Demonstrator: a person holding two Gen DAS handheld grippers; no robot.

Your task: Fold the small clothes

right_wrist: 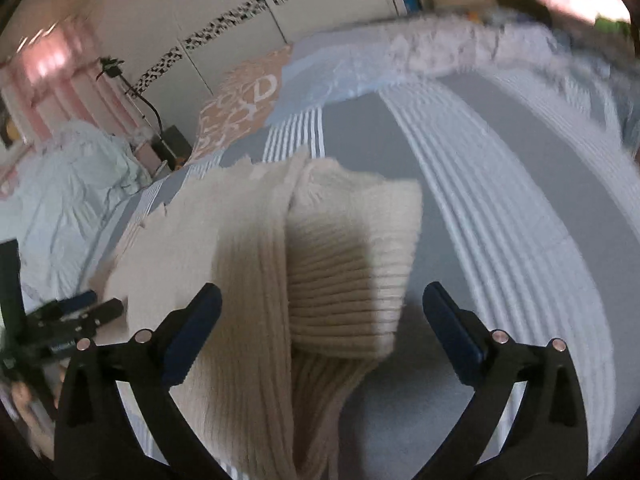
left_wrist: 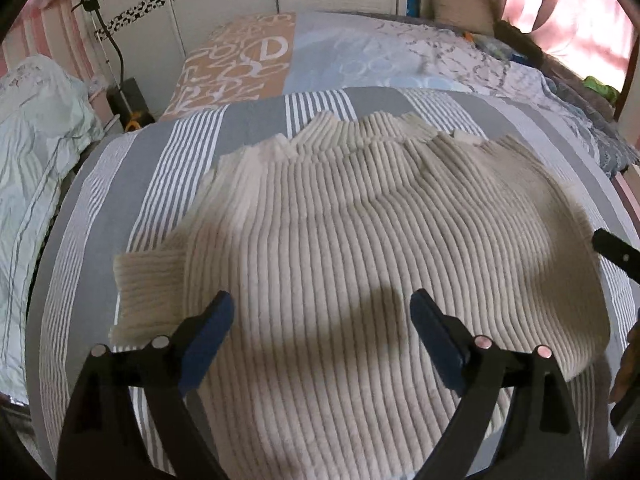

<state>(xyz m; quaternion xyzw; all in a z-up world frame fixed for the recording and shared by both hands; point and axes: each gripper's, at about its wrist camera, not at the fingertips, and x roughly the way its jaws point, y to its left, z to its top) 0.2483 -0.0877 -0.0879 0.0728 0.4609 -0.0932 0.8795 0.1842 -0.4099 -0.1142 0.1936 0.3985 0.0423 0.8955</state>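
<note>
A cream ribbed knit sweater [left_wrist: 360,232] lies flat on a grey and white striped bedsheet [left_wrist: 160,152], collar toward the far side. Its left sleeve cuff [left_wrist: 148,292] sticks out sideways. My left gripper [left_wrist: 322,312] hovers open above the sweater's lower body, nothing between its fingers. In the right wrist view the sweater's right sleeve [right_wrist: 352,256] lies bent next to the body [right_wrist: 224,264]. My right gripper [right_wrist: 322,304] is open over that sleeve. The left gripper [right_wrist: 80,308] shows at the left edge there, and a black part of the right gripper [left_wrist: 616,252] at the right edge of the left wrist view.
A patterned orange and blue duvet [left_wrist: 280,60] lies bunched beyond the striped sheet. A pale green bedding heap [left_wrist: 36,152] sits off the bed's left side, with a stand and cable [left_wrist: 108,48] by the wall. Pink curtains [left_wrist: 580,12] hang at the back right.
</note>
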